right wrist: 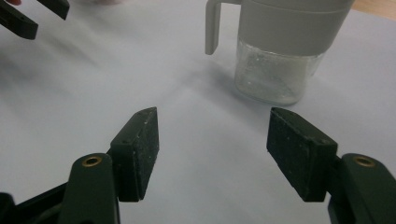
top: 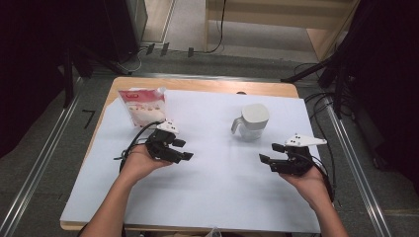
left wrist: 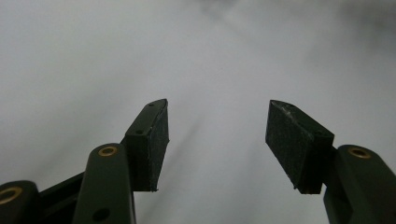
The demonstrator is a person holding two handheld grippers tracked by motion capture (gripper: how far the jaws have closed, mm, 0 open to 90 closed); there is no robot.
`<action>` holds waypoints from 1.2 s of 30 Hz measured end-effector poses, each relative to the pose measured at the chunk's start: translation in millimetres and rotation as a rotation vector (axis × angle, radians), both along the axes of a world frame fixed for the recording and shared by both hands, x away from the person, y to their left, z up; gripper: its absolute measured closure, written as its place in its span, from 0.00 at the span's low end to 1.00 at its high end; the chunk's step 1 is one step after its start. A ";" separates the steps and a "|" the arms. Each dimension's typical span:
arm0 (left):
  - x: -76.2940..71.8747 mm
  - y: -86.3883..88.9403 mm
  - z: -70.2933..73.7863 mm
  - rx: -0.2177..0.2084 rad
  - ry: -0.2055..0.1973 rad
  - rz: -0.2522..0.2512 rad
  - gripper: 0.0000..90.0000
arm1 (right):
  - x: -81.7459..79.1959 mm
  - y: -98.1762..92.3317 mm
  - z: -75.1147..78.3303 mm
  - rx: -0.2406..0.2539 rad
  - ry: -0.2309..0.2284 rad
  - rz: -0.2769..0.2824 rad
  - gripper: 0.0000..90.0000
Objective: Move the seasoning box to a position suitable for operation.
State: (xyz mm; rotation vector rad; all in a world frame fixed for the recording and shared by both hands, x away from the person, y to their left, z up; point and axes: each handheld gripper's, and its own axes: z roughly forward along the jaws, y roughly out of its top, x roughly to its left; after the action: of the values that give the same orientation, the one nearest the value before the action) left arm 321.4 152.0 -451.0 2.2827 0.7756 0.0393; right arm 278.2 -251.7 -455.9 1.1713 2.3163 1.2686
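Observation:
A glass jar with a grey lid and handle (top: 251, 121) stands upright on the white sheet (top: 217, 173), right of the middle. A red-and-white pouch (top: 143, 106) stands at the back left. My left gripper (top: 183, 149) rests low over the sheet just in front of the pouch, jaws open and empty, pointing right. My right gripper (top: 271, 153) is held near the right edge, below the jar, jaws open and empty, pointing left. In the right gripper view the jar (right wrist: 275, 51) stands beyond the open jaws (right wrist: 212, 149). The left gripper view shows bare sheet between its open jaws (left wrist: 217, 140).
The sheet covers a wooden table (top: 207, 85) whose back edge shows. Metal rails (top: 44, 158) run along both sides on the floor. Cables (top: 321, 123) lie off the right edge. Dark stands (top: 69, 69) and a wooden shelf (top: 276, 19) are behind the table.

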 end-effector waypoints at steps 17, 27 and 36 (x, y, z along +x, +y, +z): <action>-2.5 0.2 5.5 -0.022 -0.021 -0.028 0.42 | 10.8 -3.0 -4.4 0.031 0.054 0.011 0.28; -3.9 1.6 8.2 -0.035 -0.023 -0.019 0.42 | 12.1 -1.2 -4.3 0.030 0.076 -0.013 0.22; -8.3 0.7 13.6 -0.051 -0.029 -0.017 0.42 | 16.9 -2.5 -1.3 0.034 0.053 -0.055 0.20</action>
State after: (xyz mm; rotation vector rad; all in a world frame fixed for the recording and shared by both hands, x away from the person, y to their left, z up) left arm 313.1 152.7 -437.4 2.2349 0.7342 0.0447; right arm 295.1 -254.2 -457.2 1.2850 2.2912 1.2773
